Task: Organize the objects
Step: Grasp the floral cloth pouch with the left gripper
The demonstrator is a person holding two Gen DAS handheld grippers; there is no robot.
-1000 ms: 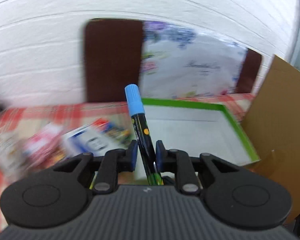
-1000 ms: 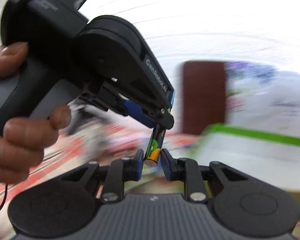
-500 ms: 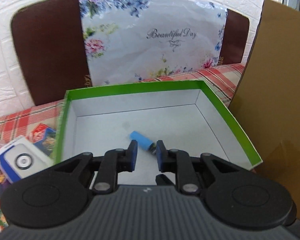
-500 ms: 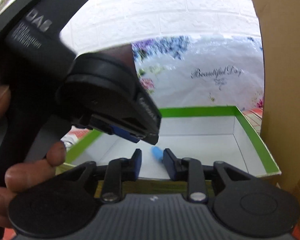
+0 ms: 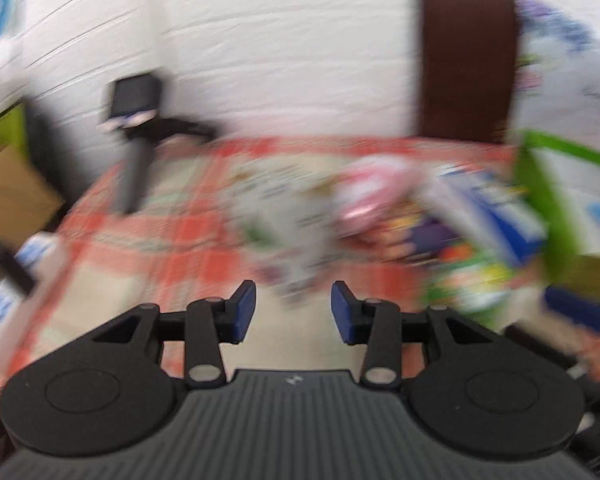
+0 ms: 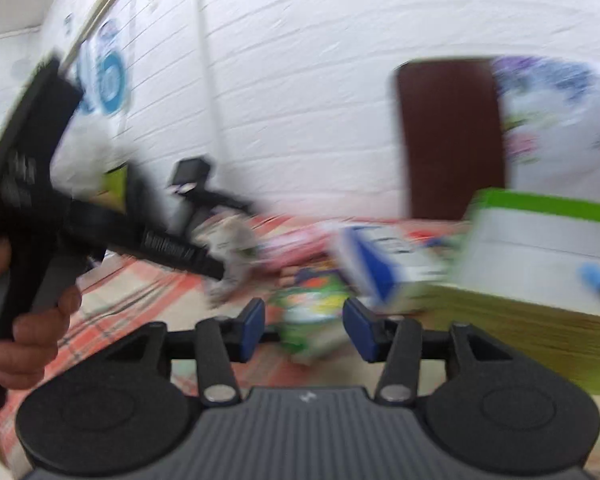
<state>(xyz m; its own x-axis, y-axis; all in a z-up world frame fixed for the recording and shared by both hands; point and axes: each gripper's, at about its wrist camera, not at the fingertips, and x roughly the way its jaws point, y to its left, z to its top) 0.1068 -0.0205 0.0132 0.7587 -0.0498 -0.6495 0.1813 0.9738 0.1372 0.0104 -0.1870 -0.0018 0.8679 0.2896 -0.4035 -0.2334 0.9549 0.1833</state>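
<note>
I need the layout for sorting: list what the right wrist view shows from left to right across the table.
Person's hand on the black left tool's handle → pink packet → blue-and-white carton → green-rimmed white box → blue-capped marker inside it.

gripper (image 5: 293, 312): matt black plastic (ribbed body) | wall (image 6: 300, 80): painted brick | box (image 6: 540, 216): cardboard

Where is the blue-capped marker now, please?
The blue-capped marker lies inside the green-rimmed box, at the right edge of the right wrist view.

Red-checked tablecloth (image 5: 148, 240), green-rimmed box (image 6: 548, 202)
</note>
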